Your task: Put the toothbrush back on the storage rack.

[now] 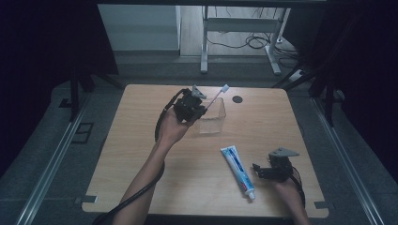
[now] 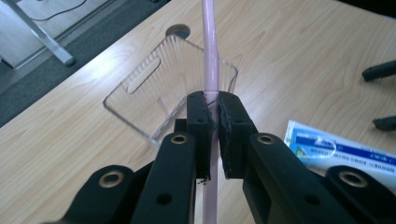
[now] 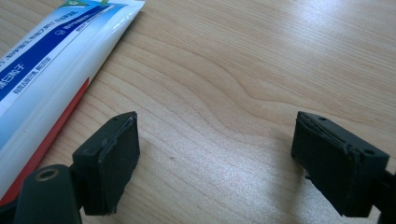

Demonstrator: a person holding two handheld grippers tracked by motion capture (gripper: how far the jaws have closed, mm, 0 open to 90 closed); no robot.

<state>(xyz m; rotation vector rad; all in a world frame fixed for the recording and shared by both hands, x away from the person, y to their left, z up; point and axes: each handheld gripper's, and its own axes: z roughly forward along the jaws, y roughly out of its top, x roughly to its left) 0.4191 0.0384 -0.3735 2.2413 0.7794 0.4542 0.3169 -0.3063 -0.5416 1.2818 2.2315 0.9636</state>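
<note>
My left gripper is shut on a pink toothbrush, held above the clear plastic box near the table's middle back. In the left gripper view the toothbrush handle runs up between the closed pads, over the ribbed box. A white and blue toothpaste tube lies at the front right, cap towards the front edge. My right gripper stands open just right of the tube, low over the table. In the right gripper view the tube lies left of the open gripper.
A dark round hole sits in the wooden table behind the box. Beyond the far edge are a metal desk frame and loose cables on the floor. Rails run along both sides of the table.
</note>
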